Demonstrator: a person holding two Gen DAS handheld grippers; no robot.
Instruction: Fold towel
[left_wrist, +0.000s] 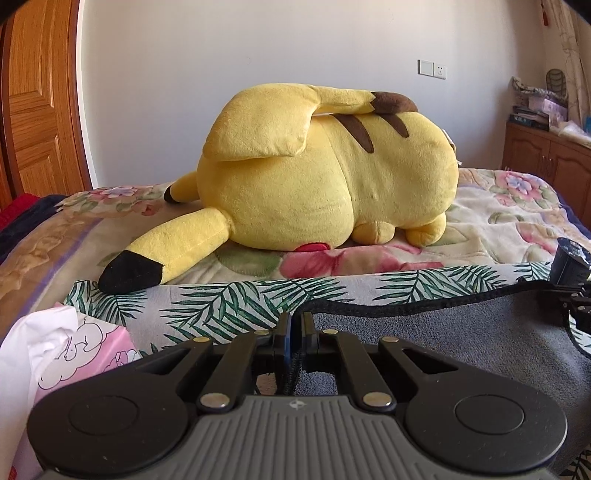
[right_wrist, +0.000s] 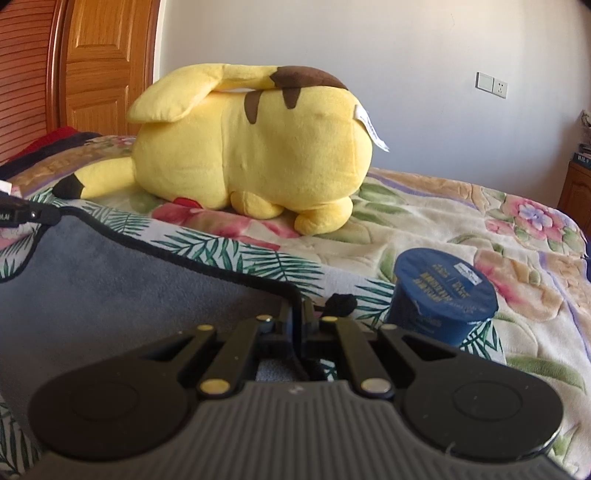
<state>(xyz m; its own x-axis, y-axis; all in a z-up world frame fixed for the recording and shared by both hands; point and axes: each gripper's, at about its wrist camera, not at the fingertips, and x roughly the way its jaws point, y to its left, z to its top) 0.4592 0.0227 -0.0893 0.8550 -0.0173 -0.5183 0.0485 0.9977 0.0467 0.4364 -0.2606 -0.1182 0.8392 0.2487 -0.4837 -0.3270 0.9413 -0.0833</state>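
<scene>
A grey towel (left_wrist: 461, 332) with a black stitched hem lies on a palm-leaf cloth (left_wrist: 229, 302) on the bed. My left gripper (left_wrist: 295, 325) is shut on the towel's left far corner. My right gripper (right_wrist: 297, 314) is shut on the towel's (right_wrist: 110, 280) right far corner, with the hem running between the jaws. The right gripper also shows at the right edge of the left wrist view (left_wrist: 576, 295), and the left gripper shows at the left edge of the right wrist view (right_wrist: 26, 216). The towel edge sags between the two grippers.
A large yellow plush toy (left_wrist: 325, 173) lies on the floral blanket (right_wrist: 480, 229) just beyond the towel. A dark blue foil-lidded cup (right_wrist: 443, 299) stands right of my right gripper. A pink-and-white tissue pack (left_wrist: 74, 354) lies to the left. A wooden door and cabinet stand at the sides.
</scene>
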